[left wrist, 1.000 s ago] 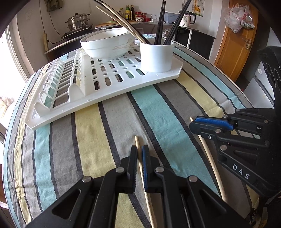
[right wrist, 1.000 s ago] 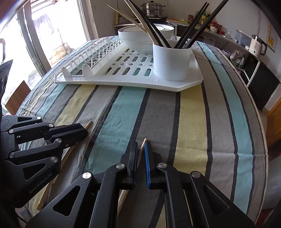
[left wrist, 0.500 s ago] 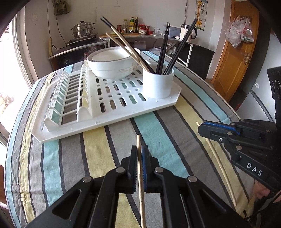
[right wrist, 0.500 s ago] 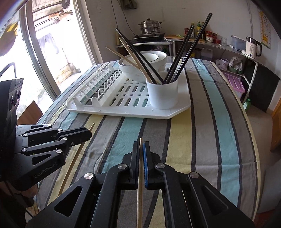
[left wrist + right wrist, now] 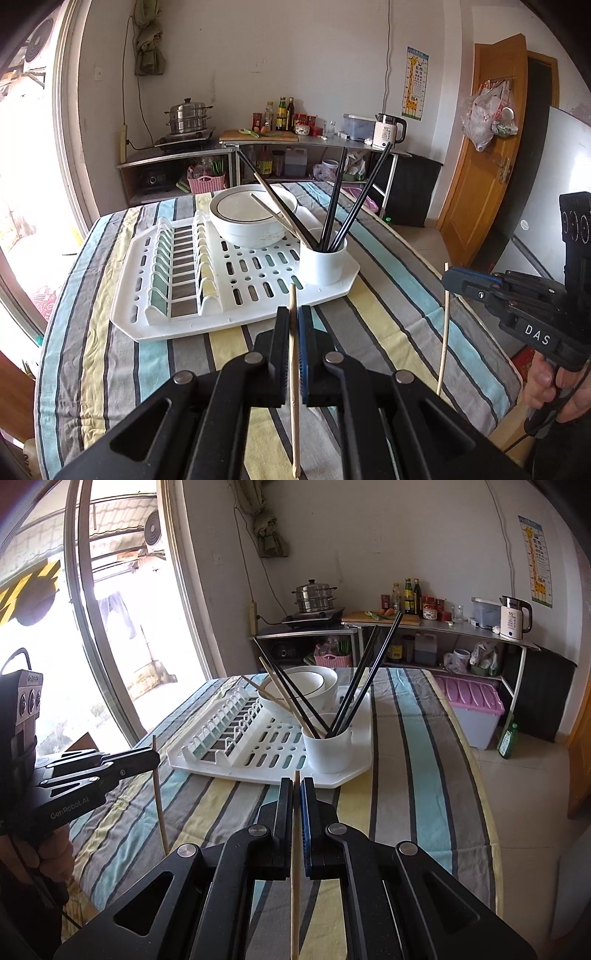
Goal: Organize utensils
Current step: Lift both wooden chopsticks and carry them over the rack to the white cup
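The left gripper (image 5: 291, 323) is clamped on a pale wooden chopstick (image 5: 293, 376), pinched between the pads — its long axis runs near vertical, top end toward 12 o'clock, bottom end toward 6, held in the air above the striped tablecloth (image 5: 399, 266). The right gripper (image 5: 295, 797) grips a second wooden chopstick (image 5: 294, 867) the same way (upright, top tip just above the fingers). Each tool shows in the other's view, at 3 o'clock and 9 o'clock. Ahead at 12 o'clock sits a white drying rack (image 5: 192, 325) on the cloth, carrying a white cup (image 5: 323, 264) with black and wooden chopsticks (image 5: 332, 210) fanning outward — and a white bowl (image 5: 251, 221) just behind it.
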A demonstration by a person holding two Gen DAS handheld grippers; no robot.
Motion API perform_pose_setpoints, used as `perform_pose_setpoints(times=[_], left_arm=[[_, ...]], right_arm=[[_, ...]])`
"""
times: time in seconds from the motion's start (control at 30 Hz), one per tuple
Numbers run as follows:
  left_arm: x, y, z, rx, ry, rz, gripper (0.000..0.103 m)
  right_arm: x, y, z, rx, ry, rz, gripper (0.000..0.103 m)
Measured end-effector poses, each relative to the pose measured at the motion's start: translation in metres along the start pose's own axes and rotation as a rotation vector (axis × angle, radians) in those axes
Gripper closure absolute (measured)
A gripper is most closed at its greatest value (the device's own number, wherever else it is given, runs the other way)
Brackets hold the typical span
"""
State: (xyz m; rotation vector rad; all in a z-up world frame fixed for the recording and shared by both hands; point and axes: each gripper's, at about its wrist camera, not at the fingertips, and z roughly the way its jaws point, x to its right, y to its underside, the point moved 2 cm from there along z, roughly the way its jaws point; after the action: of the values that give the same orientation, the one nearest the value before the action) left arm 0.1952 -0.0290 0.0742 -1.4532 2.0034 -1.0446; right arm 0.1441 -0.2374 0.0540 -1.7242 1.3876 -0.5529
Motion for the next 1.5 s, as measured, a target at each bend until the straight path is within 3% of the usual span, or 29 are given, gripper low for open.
perform_pose_setpoints(times=[0.37,0.73,1.07,1.5], left_arm=[[0.004,0.019,-0.041,0.069,0.010,-0.004,0.098],[0.003,0.011,-0.042,0.087,0.023,-0.015,0.098],[0.000,-0.027,-0.017,0.117,0.049,-0.046,0.098],[0.013,-0.108,0.009,0.192,0.063,-0.015,0.098]], right_arm=[[-0.007,0.014,-0.034,0.064,0.004,-0.030,0.099],[-0.002,0.007,-0.045,0.102,0.011,-0.034,0.099],[0.009,-0.031,-0.032,0.184,-0.005,-0.018,0.099],[0.007,-0.109,-0.009,0.301,-0.017,-0.044,0.099]])
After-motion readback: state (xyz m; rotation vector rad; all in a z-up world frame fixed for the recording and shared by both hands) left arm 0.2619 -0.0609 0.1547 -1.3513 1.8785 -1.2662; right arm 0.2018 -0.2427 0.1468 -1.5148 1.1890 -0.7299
